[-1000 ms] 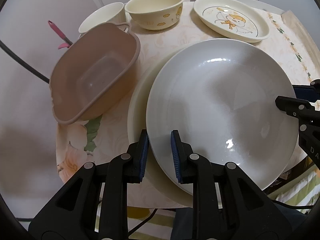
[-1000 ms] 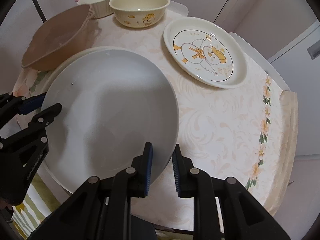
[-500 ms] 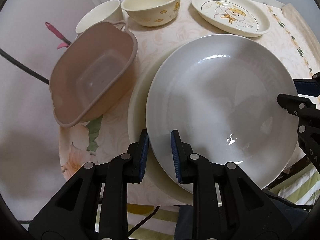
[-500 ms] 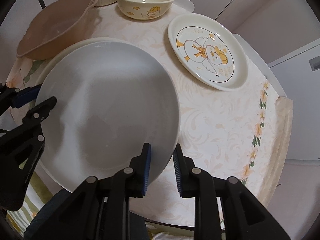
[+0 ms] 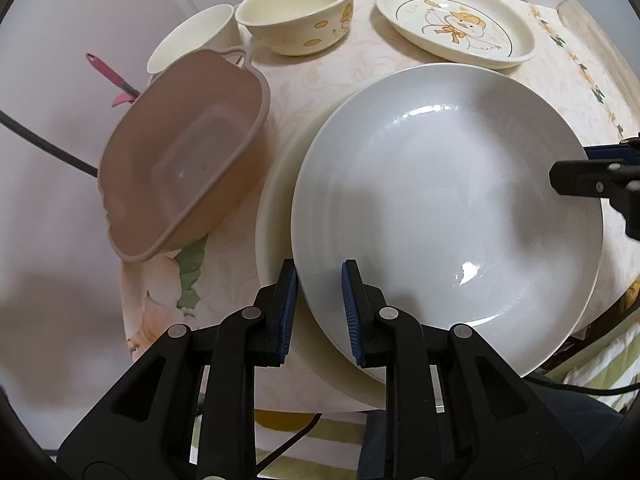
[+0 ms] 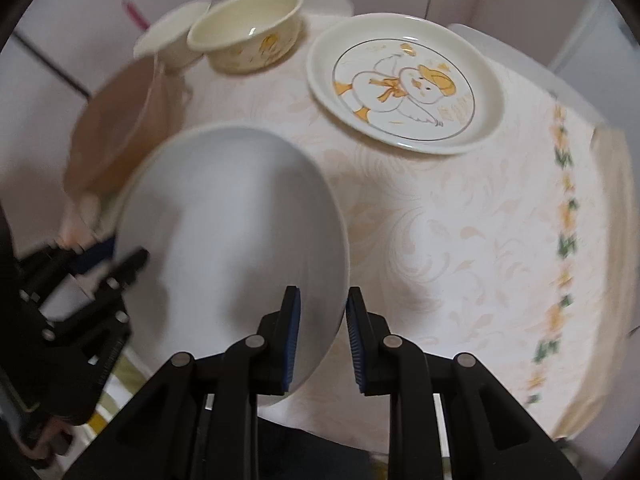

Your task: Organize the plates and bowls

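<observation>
The grey plate [image 5: 448,208] is round, glossy and shallow-dished, filling the centre of the left wrist view. It lies over a larger cream plate [image 5: 276,216], whose matte rim shows as a crescent along its left and lower edge.

The left gripper [image 5: 319,304] pinches the grey plate's near rim at the lower centre of the frame — one ribbed blue pad above the rim, one below. The right gripper [image 6: 323,326] has its jaws closed on the opposite rim, at the lower centre of the right wrist view; that view is motion-blurred.

Surrounding items on the surface [image 6: 460,240], which is covered by a pale cloth with a scroll pattern and a floral border:
- a brown translucent plastic basin [image 5: 188,152], rounded-rectangular, at the left of the frame, overhanging the surface edge;
- a cream bowl [image 5: 300,12] with yellow prints, at upper centre;
- a plain white cup [image 5: 192,36], just left of the bowl;
- a cream duck plate [image 6: 404,80] — gold-ringed, with a printed duck — at upper right, well apart from the grey plate.
</observation>
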Action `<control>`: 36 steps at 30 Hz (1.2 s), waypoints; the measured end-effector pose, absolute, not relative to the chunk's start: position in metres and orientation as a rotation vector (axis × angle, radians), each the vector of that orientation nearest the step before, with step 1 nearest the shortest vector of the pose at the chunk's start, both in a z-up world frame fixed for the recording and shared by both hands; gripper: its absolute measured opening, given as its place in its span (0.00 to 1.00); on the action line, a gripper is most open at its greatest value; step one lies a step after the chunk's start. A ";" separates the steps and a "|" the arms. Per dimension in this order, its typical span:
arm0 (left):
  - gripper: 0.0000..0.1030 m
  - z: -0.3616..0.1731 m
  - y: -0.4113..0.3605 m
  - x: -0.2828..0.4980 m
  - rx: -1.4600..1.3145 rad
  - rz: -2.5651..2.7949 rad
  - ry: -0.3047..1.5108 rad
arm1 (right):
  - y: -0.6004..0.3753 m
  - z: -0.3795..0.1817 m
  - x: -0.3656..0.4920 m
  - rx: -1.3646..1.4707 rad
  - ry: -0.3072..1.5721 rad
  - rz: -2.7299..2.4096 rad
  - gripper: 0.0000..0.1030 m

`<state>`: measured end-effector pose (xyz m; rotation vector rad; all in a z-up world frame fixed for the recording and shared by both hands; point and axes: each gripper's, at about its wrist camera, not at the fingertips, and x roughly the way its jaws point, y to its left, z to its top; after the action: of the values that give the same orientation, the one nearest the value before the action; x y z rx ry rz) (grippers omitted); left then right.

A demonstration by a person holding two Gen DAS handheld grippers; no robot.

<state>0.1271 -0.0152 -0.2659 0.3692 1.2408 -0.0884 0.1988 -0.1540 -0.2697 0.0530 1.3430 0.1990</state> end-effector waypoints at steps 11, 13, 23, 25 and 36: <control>0.20 -0.267 -0.024 0.120 0.469 -0.058 1.215 | -0.146 -0.268 0.191 -0.048 1.261 0.207 0.21; 0.20 -0.267 -0.026 0.118 0.501 -0.049 1.207 | -0.141 -0.267 0.190 -0.078 1.263 0.207 0.21; 0.20 -0.267 -0.029 0.115 0.543 -0.032 1.199 | -0.134 -0.269 0.190 -0.159 1.273 0.211 0.21; 0.20 -0.267 -0.029 0.114 0.547 -0.031 1.197 | -0.133 -0.269 0.190 -0.162 1.276 0.212 0.21; 0.20 -0.269 -0.035 0.114 0.580 -0.019 1.205 | -0.134 -0.268 0.190 -0.153 1.278 0.214 0.21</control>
<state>0.1137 -0.0350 -0.2694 0.5797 1.2048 -0.0186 0.1899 -0.1335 -0.2675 -0.1531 1.2780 0.2144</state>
